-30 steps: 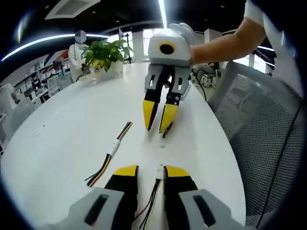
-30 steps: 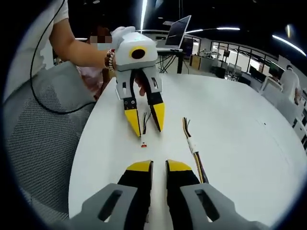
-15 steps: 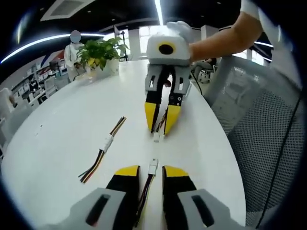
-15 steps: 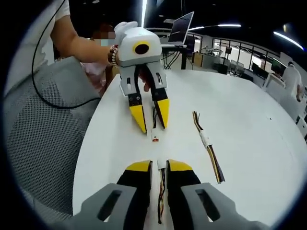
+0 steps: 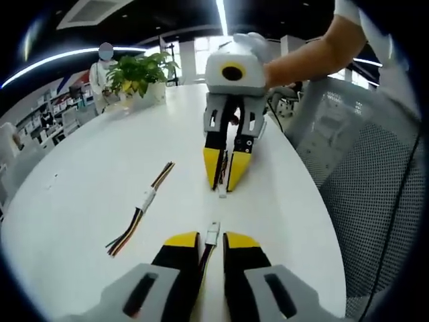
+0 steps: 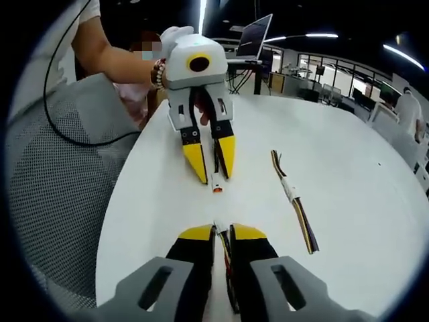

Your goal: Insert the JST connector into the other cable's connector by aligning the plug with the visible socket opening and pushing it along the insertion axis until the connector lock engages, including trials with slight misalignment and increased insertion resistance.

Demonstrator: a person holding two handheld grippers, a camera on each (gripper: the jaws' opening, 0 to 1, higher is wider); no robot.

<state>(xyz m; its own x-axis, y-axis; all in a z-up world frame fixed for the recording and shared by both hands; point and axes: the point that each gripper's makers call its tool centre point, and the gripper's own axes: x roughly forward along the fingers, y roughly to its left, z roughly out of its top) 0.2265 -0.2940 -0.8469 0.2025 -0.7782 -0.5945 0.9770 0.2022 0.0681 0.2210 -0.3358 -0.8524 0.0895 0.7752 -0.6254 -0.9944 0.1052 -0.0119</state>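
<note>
Two hand-held grippers each clench one cable; one spare cable [image 5: 137,213] lies beside.

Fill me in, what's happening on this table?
A person is mating two JST cables with handheld tongs. The left tongs grip one cable just behind its white connector; the right tongs hold the other cable, its connector poking out at the tips. The two connectors face each other above the white table with a gap between them, not yet joined. A spare cable bundle lies off to the side.
</note>
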